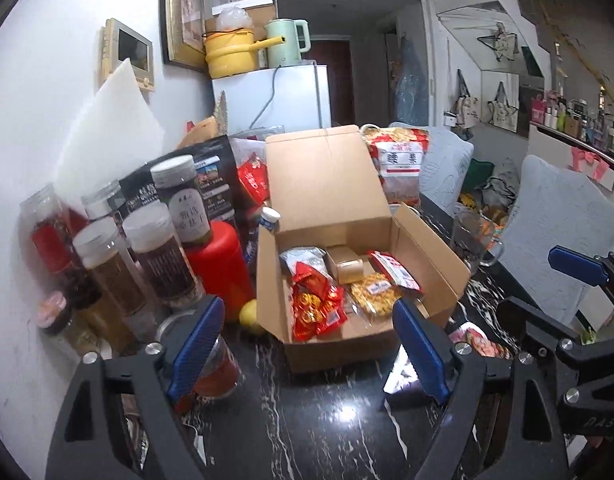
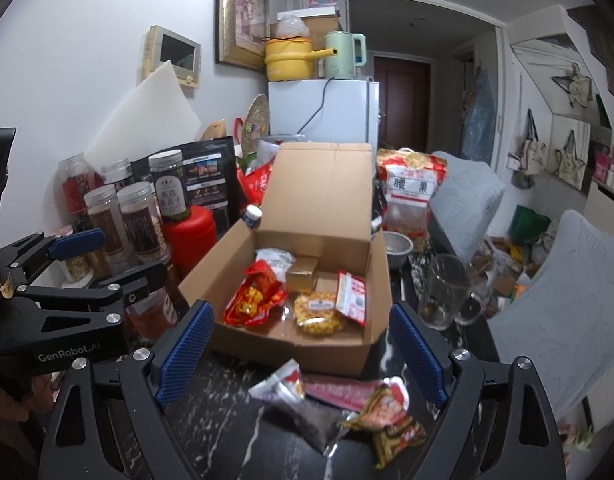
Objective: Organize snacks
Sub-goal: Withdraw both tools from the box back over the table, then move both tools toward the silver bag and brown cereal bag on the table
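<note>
An open cardboard box [image 1: 331, 348] [image 2: 339, 354] stands on the black marble table [image 1: 307, 420], lid up. Inside lie red snack packets [image 1: 315, 308] [image 2: 253, 300], a yellow snack pack [image 1: 373, 296] [image 2: 319, 312], a small gold carton [image 1: 345, 266] and a red-and-white packet [image 2: 351, 298]. Several loose packets [image 2: 387, 416] lie on the table in front of the box, between the right gripper's fingers. My left gripper [image 1: 309, 306] is open with nothing in it, just short of the box. My right gripper [image 2: 302, 310] is open beside it, above the loose packets, holding nothing.
Tall clear jars [image 1: 155, 256] and a red canister [image 1: 219, 264] crowd the left side against the wall. A lemon [image 1: 251, 316] lies by the box. To the right stand a glass mug [image 2: 443, 292], a metal bowl [image 2: 397, 248], a cashew bag [image 2: 411, 196] and grey cushioned chairs [image 2: 547, 300].
</note>
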`<state>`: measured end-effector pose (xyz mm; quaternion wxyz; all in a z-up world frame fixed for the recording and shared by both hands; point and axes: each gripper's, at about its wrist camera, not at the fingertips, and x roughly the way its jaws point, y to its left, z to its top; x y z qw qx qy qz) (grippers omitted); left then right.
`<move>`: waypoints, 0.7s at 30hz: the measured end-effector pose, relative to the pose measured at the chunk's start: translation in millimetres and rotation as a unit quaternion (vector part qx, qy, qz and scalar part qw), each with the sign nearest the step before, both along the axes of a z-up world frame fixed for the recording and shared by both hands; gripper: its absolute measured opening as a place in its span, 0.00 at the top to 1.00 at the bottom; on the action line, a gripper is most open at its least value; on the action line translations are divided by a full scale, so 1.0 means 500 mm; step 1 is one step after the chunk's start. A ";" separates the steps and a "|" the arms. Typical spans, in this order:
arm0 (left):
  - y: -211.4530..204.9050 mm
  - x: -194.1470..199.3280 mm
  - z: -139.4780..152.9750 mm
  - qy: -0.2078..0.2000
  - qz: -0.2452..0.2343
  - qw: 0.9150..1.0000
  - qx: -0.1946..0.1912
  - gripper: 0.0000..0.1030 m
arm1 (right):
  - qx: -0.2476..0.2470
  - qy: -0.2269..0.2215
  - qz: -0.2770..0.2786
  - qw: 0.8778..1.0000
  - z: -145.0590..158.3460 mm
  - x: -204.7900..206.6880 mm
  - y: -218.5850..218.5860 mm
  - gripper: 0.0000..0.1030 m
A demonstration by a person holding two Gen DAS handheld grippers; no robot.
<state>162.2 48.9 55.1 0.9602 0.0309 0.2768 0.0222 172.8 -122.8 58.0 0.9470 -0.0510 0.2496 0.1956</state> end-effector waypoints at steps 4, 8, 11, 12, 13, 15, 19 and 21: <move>-0.001 -0.016 -0.017 0.011 -0.013 1.000 -0.008 0.16 | 0.004 0.014 -0.006 1.000 -0.021 -0.020 -0.009 0.12; -0.010 -0.034 -0.041 0.023 -0.024 0.999 -0.015 0.16 | 0.008 0.021 -0.012 1.000 -0.045 -0.040 -0.014 0.12; -0.020 -0.039 -0.058 0.035 -0.034 0.999 -0.017 0.16 | 0.008 0.027 -0.014 0.999 -0.067 -0.053 -0.019 0.12; -0.024 -0.041 -0.066 0.040 -0.039 0.998 -0.017 0.16 | 0.008 0.030 -0.014 0.999 -0.075 -0.056 -0.021 0.12; -0.028 -0.042 -0.073 0.044 -0.042 0.998 -0.018 0.16 | 0.008 0.034 -0.015 0.999 -0.084 -0.058 -0.024 0.12; -0.034 -0.042 -0.091 0.059 -0.052 0.997 -0.026 0.16 | 0.007 0.042 -0.016 0.999 -0.101 -0.060 -0.030 0.12; -0.052 -0.043 -0.116 0.076 -0.063 0.995 -0.030 0.16 | 0.011 0.051 -0.023 0.998 -0.131 -0.065 -0.043 0.12; -0.061 -0.040 -0.129 0.083 -0.065 0.994 -0.028 0.16 | 0.017 0.059 -0.026 0.998 -0.144 -0.064 -0.051 0.12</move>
